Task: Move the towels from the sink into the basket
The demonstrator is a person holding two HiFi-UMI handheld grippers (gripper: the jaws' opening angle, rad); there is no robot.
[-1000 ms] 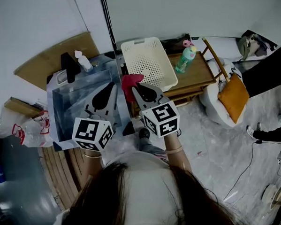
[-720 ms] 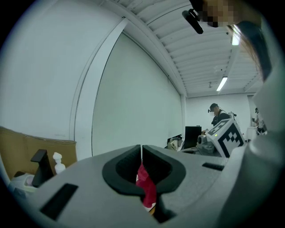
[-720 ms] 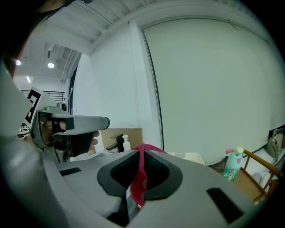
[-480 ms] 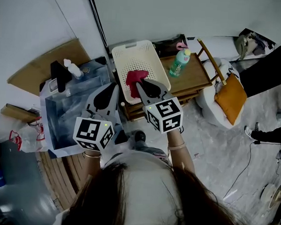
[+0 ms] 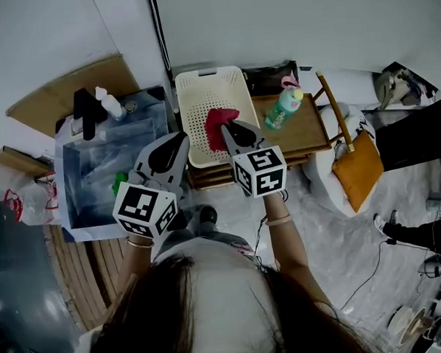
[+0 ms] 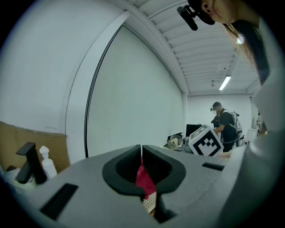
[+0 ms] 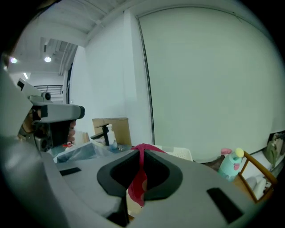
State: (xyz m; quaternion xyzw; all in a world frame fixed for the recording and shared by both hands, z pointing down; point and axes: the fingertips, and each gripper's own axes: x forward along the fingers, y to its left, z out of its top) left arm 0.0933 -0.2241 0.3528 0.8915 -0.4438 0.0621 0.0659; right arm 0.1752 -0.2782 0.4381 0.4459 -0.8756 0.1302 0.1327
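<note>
The right gripper (image 5: pixel 227 128) is clenched on a red towel (image 5: pixel 217 129). In the right gripper view the cloth is pinched between the closed jaws and hangs down below them. From the head view, the towel hangs over the white perforated basket (image 5: pixel 199 101), above the basket's right half, and whether it touches the bottom cannot be told.

The basket stands at the left end of the wooden surface (image 5: pixel 315 125). A green bottle (image 5: pixel 284 107) with a pink cap stands on the same surface, just beside the basket's right rim and near the back edge.

The left gripper (image 5: pixel 180 138) has its jaws closed together on nothing. In the left gripper view the red towel and a bit of the basket show only beyond the slit. This gripper hangs between the sink (image 5: pixel 96 162) and the basket, over the sink's right edge.

In the sink a green cloth (image 5: pixel 120 182) lies near the right edge. A black faucet (image 5: pixel 82 112) and a white soap dispenser (image 5: pixel 106 103) stand at its back edge.
</note>
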